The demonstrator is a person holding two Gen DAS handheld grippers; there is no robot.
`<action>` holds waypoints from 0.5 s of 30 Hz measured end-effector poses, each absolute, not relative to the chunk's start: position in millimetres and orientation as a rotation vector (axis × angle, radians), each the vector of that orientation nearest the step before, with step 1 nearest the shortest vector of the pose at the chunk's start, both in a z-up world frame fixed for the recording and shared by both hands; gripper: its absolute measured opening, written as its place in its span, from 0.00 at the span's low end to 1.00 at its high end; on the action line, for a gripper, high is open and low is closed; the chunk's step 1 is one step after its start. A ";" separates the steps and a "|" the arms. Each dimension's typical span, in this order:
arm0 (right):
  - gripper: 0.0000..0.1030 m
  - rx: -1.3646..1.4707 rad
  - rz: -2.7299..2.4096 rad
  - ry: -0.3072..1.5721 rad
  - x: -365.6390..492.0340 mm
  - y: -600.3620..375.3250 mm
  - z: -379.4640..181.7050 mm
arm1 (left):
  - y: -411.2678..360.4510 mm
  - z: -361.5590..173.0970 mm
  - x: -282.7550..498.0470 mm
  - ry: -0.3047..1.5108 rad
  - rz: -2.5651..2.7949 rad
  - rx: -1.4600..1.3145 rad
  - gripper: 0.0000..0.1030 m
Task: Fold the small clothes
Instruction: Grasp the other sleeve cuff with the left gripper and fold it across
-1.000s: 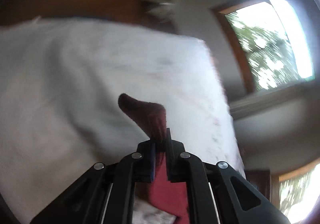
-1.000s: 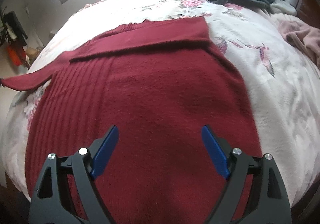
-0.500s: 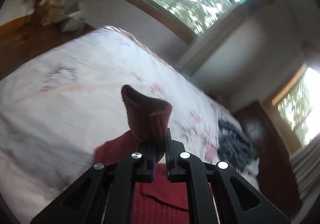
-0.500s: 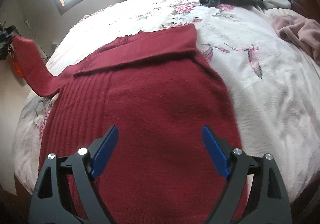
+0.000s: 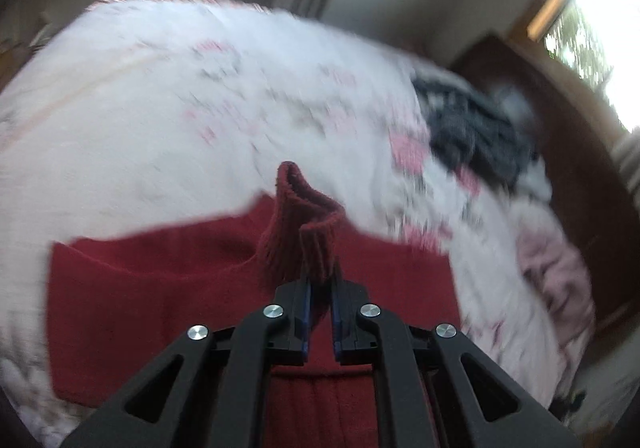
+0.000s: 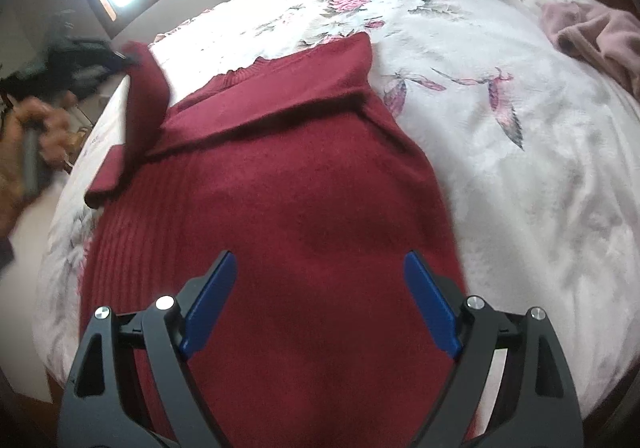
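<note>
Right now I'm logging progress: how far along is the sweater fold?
Done: one sleeve lies folded across the red sweater. In hand: the left tool grips the other sleeve's cuff, lifted. Left: laying it down and folding the body; the right tool is open.

The left gripper [image 5: 320,298] is matte black plastic, with two angular arms that have triangular cut-outs, four round silver screw heads across its linkage and thin blue pads lining the inner faces of its fingers. The right gripper [image 6: 320,300] is the same build: black arms with long slotted openings, four silver screws, and broad flat blue pads [image 6: 210,302] on the fingers. A hand [image 6: 28,143], blurred at the left edge of the right wrist view, wraps a dark grey handle.
</note>
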State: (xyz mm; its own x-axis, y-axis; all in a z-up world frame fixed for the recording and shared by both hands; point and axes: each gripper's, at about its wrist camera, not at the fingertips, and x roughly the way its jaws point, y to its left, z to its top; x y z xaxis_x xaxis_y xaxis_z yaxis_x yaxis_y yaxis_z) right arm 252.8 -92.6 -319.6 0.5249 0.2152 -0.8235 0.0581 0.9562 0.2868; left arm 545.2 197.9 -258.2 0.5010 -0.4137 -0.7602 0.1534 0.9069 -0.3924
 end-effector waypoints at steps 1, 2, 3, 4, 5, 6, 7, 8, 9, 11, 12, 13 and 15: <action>0.83 0.317 0.102 1.027 257.5 -94.7 -320.5 | 182.5 -276.3 544.6 1.031 -0.365 -0.249 0.14; 0.83 0.337 0.109 1.037 262.2 -96.6 -321.4 | 174.5 -287.2 541.1 1.051 -0.370 -0.221 0.28; 0.84 0.364 0.128 1.052 270.2 -98.0 -322.5 | 176.8 -291.9 531.4 1.053 -0.370 -0.206 0.38; 0.84 0.382 0.148 1.065 278.3 -98.6 -323.0 | 182.0 -300.3 518.4 1.049 -0.360 -0.196 0.53; 0.84 0.406 0.171 1.076 287.3 -99.8 -323.3 | 187.1 -304.1 511.0 1.048 -0.352 -0.211 0.61; 0.84 0.462 0.201 1.087 299.7 -102.8 -323.5 | 197.4 -308.1 501.3 1.052 -0.343 -0.247 0.63; 0.84 0.531 0.234 1.099 312.7 -105.6 -324.2 | 211.6 -313.1 487.4 1.058 -0.335 -0.309 0.66; 0.84 0.603 0.266 1.111 326.1 -107.8 -325.5 | 225.0 -315.9 474.4 1.063 -0.328 -0.353 0.69; 0.84 0.680 0.304 1.128 343.6 -108.2 -328.0 | 236.4 -319.5 460.2 1.067 -0.315 -0.381 0.70; 0.82 0.824 0.402 1.182 382.5 -101.5 -339.2 | 254.8 -327.4 426.6 1.073 -0.296 -0.417 0.71; 0.75 0.884 0.426 1.203 406.7 -96.5 -344.9 | 264.5 -334.1 405.5 1.084 -0.281 -0.435 0.71; 0.73 0.916 0.449 1.220 427.1 -90.2 -349.5 | 269.8 -338.0 394.2 1.092 -0.272 -0.452 0.71; 0.67 0.954 0.489 1.266 461.6 -76.6 -360.3 | 282.0 -349.3 368.6 1.112 -0.251 -0.501 0.72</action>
State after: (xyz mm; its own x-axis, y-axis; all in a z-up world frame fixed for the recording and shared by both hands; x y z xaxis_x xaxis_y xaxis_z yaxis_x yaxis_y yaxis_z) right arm 461.6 -76.6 -360.3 0.2722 0.7710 -0.5757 0.1836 0.5457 0.8176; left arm 368.6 282.0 -349.3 0.4302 -0.4359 -0.7905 -0.0532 0.8620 -0.5042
